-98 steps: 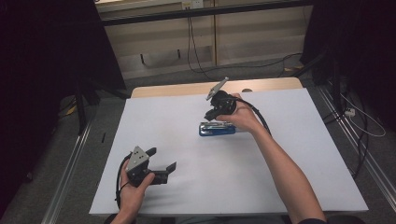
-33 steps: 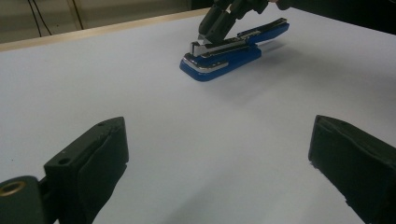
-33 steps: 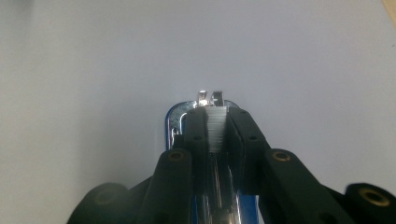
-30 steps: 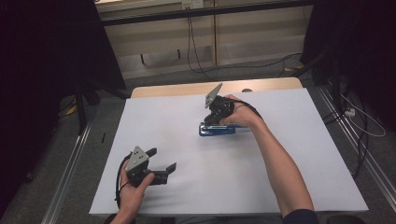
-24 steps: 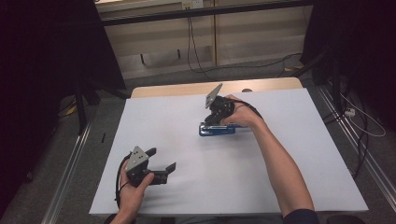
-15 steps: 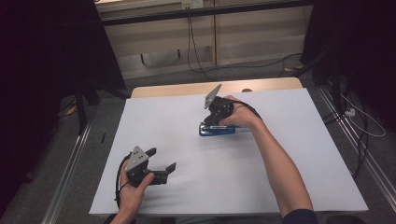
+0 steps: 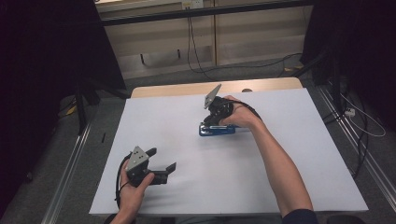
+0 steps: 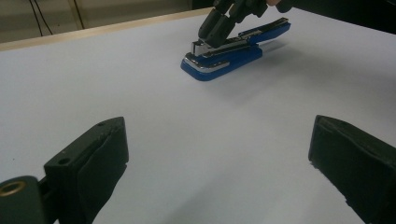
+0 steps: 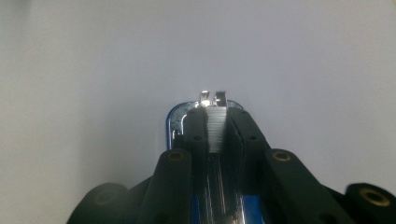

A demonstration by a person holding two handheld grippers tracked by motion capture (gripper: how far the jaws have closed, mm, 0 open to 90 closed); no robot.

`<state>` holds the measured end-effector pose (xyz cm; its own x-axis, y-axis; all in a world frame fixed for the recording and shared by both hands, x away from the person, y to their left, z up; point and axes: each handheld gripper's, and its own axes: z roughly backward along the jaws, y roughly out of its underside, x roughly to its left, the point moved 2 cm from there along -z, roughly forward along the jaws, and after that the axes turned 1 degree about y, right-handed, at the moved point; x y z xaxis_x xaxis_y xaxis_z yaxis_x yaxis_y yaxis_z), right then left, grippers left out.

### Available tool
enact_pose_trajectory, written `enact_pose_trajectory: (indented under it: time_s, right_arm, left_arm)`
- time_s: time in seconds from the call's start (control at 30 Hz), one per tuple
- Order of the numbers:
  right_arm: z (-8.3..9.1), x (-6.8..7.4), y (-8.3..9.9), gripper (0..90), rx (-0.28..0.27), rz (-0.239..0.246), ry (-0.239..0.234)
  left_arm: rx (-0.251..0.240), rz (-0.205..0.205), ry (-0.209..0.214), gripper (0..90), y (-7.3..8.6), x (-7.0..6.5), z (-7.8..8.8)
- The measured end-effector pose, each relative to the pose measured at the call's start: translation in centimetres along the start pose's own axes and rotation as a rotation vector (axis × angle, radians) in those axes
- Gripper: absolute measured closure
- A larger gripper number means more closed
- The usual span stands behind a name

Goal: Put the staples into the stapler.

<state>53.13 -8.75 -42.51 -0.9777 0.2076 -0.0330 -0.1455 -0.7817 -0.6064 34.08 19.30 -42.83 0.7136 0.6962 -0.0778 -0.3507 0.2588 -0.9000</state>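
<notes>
Stapler lies on white sheet, near middle, a bit toward far side. Sheet covers table; table edge peeks out behind it. Right gripper on top of stapler, jaws pinching its front end. Left gripper near front left corner, well apart from stapler.

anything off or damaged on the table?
One oddity: the blue stapler has its top cover hinged up and back, leaving the staple channel exposed. The right hand-held gripper is clamped on that channel near the front. No damage or spill shows. The left hand-held gripper sits open, apart from it.
</notes>
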Motion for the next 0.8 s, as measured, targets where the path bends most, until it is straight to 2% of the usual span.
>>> enact_pose_trajectory:
  time_s: [0.37,0.63,0.8]
  right_arm:
    - [0.01,0.00,-0.05,79.2,0.003,0.003,0.000]
    - [-0.06,0.02,-0.40,79.2,0.011,0.028,0.006]
    - [-0.06,0.03,-0.39,79.2,0.011,0.023,0.005]
  left_arm:
    - [0.001,-0.004,-0.001,5.1,0.00,0.01,-0.03]
    - [-0.004,0.003,-0.006,5.4,-0.01,0.06,0.06]
    - [-0.001,-0.006,-0.001,5.4,-0.02,-0.01,0.01]
